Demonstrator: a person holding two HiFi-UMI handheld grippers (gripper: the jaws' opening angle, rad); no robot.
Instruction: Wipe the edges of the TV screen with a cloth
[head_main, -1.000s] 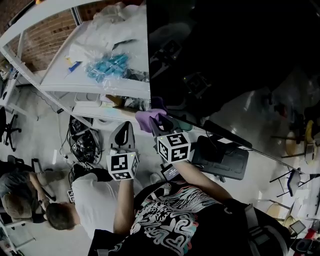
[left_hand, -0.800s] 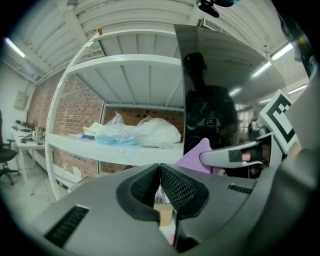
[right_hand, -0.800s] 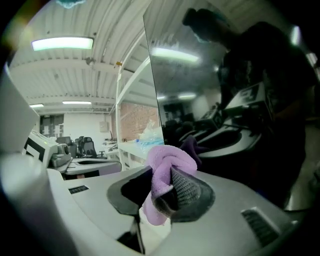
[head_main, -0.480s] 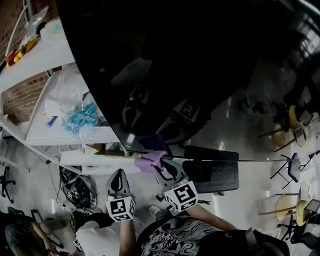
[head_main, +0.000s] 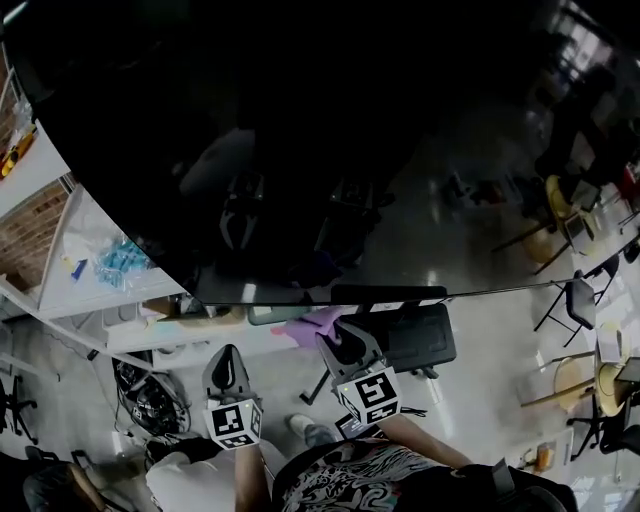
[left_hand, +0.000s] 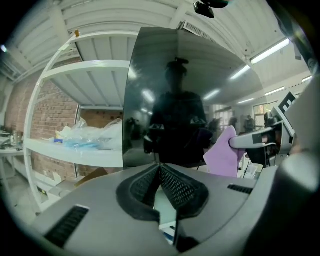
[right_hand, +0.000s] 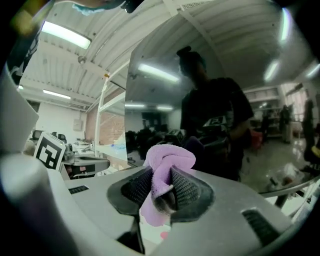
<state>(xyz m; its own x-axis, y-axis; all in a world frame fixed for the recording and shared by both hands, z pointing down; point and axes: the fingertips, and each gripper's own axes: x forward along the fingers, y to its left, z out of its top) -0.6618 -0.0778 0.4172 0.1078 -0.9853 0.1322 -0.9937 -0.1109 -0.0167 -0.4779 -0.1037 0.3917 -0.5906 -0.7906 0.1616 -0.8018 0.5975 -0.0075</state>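
Glass is filling most of the head view: the TV screen (head_main: 300, 150) is spreading wide, glossy and black, mirroring chairs and ceiling lights. Its thin lower edge is running as a pale line across the middle. Just under that edge, a soft lilac cloth (head_main: 318, 325) is bunching up at the tips of the right gripper (head_main: 336, 338); whether it is touching the edge cannot be told from here. The left gripper (head_main: 228, 358) is hovering beside it, a little lower, and both are carrying white cubes with black square markers. A white metal shelf (head_main: 60, 275) is standing at the left.

In the left gripper view, the left gripper (left_hand: 160, 169) is holding its two ribbed black pads pressed together at the tips, with nothing between them. Beyond them the flat, shiny TV screen (left_hand: 190, 90) is rising upright, and the cloth (left_hand: 224, 152) is hanging in a limp fold at its lower right. Crinkled clear plastic bags (left_hand: 92, 135) are lying on the shelf (left_hand: 75, 150).

In the right gripper view, the right gripper (right_hand: 161, 186) is clamping the cloth (right_hand: 167, 157) between its textured pads, the fleecy fabric curling over the top in a rounded loop. The TV screen (right_hand: 200, 100) is looming just ahead.
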